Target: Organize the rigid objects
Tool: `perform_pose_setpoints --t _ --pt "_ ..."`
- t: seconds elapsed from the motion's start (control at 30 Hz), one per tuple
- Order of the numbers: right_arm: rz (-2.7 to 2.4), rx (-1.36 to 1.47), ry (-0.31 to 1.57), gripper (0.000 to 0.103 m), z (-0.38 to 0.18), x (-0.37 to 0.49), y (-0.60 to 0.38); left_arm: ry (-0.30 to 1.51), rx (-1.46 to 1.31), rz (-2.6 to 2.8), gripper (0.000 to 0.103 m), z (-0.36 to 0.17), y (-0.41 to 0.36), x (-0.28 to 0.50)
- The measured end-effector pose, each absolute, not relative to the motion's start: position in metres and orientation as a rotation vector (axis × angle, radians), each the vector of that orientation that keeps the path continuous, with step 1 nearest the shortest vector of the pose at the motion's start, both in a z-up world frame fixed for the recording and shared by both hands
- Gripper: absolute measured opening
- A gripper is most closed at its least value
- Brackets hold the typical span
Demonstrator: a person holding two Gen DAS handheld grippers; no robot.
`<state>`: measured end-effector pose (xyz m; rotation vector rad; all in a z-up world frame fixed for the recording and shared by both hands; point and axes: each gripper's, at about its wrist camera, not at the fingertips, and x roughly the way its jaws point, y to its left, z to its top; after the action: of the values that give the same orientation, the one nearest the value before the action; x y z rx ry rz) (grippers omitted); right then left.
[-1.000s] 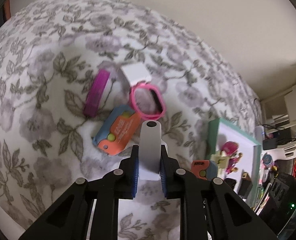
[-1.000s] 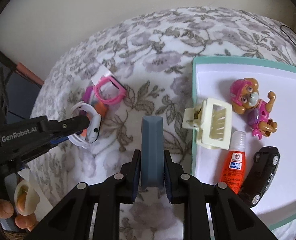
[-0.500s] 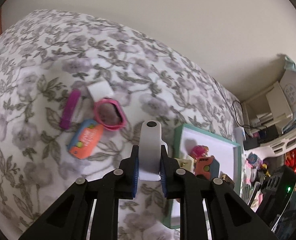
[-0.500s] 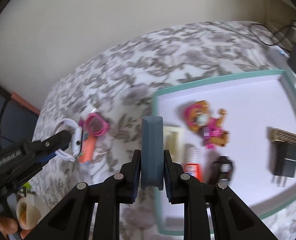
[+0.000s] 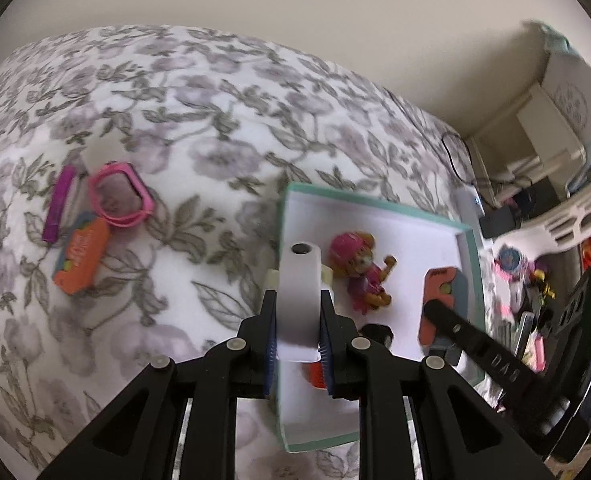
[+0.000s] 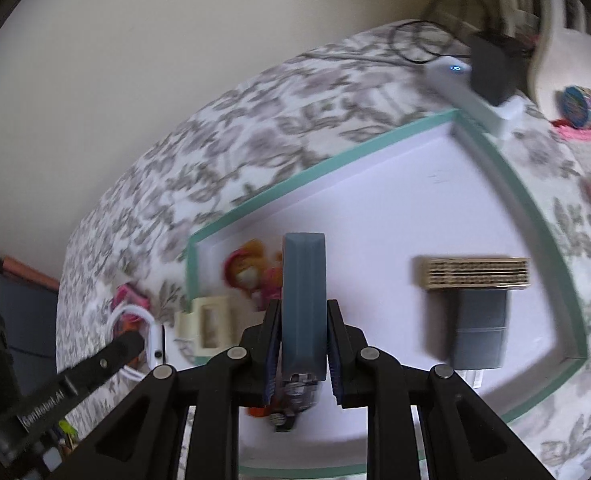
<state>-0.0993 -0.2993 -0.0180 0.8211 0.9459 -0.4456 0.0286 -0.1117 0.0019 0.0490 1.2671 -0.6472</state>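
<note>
Over the tray (image 5: 468,236) my left gripper (image 5: 297,322) gripped the white watch (image 5: 298,280), right gripper (image 6: 304,334) clamped the blue-grey case (image 6: 304,280); both had swung in from the toy pile (image 5: 95,216) left of it, ready to drop.

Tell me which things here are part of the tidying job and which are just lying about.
Part of the job:
- white watch in the left hand-held gripper
- blue-grey case in the right hand-held gripper
- green-rimmed tray
- pink watch, purple bar, orange case on the bedspread

Lying about:
- power strip
- cable
- white basket
</note>
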Motion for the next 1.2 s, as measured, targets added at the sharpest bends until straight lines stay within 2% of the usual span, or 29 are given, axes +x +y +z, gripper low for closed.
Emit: perform_pose_setpoints --t 0.53,1.2 --pt "-0.489 0.844 0.954 0.023 -0.023 -0.116 -0.319 1.267 0.216 -0.724 0.019 -0.010 -0.158 -0.010" --pt "-0.492 0.792 1.102 0.023 -0.054 -0.103 -0.306 1.325 0.280 -0.676 0.019 -0.038 -0.162 -0.004"
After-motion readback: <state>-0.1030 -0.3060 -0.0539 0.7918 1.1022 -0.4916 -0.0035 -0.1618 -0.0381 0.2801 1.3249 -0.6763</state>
